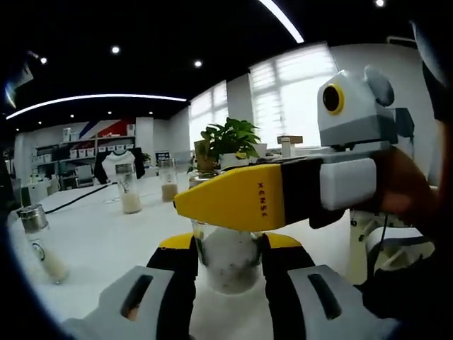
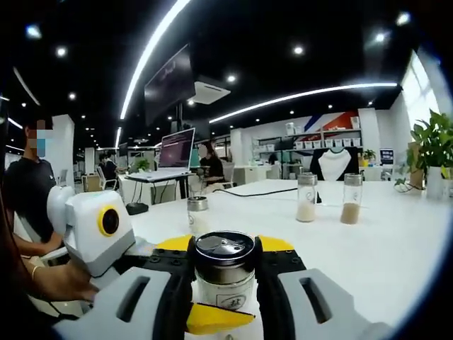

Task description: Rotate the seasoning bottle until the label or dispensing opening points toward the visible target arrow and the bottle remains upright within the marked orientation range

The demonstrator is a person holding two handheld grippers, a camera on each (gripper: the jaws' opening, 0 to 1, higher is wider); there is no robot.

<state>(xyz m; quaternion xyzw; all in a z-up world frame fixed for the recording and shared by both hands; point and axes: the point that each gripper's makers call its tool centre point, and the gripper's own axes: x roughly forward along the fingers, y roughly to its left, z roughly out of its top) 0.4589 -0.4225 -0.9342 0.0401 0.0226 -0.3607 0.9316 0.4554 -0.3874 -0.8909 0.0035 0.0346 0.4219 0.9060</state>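
Seasoning bottle stood upright on white table, body clamped by left gripper, cap by right gripper; uneven twisting risked tipping it

four seasoning bottles, two tongs, one plant, one laptop

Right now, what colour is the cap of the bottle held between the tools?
Shiny silver metal with a dark rim, seen best in the right gripper view: cap.
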